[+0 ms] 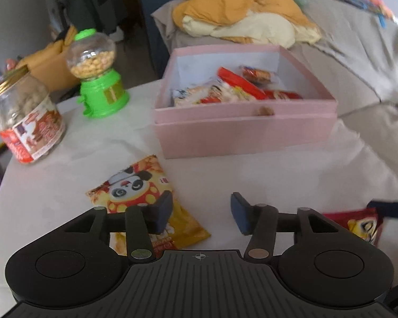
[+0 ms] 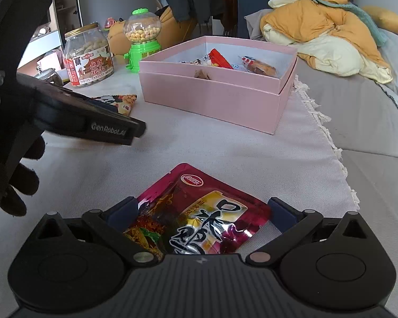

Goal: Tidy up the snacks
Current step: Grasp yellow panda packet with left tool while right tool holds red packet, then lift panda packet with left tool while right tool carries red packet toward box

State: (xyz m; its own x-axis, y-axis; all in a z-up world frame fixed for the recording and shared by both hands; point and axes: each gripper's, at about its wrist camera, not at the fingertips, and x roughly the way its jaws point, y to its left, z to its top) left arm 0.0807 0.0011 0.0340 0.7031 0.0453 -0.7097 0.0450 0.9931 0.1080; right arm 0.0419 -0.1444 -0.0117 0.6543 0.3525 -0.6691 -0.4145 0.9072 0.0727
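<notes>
A yellow panda snack packet [image 1: 138, 193] lies flat on the white cloth, partly under the left finger of my left gripper [image 1: 201, 212]. That gripper is open, with only bare cloth between its pads. Behind it stands the pink box [image 1: 241, 135] holding several wrapped snacks [image 1: 236, 87]. In the right wrist view a dark red snack packet [image 2: 207, 212] lies on the cloth between the wide-spread fingers of my right gripper [image 2: 203, 210], which is open around it. The pink box [image 2: 212, 98] is beyond it, and the panda packet [image 2: 122, 102] is at the left.
A glass peanut jar [image 1: 26, 122] and a green candy dispenser [image 1: 98, 79] stand at the table's far left. A grey couch with an orange quilt [image 1: 238, 13] runs behind and to the right. The cloth's fringed edge [image 2: 329, 132] marks the right side. A black-gloved hand [image 2: 13, 180] is at left.
</notes>
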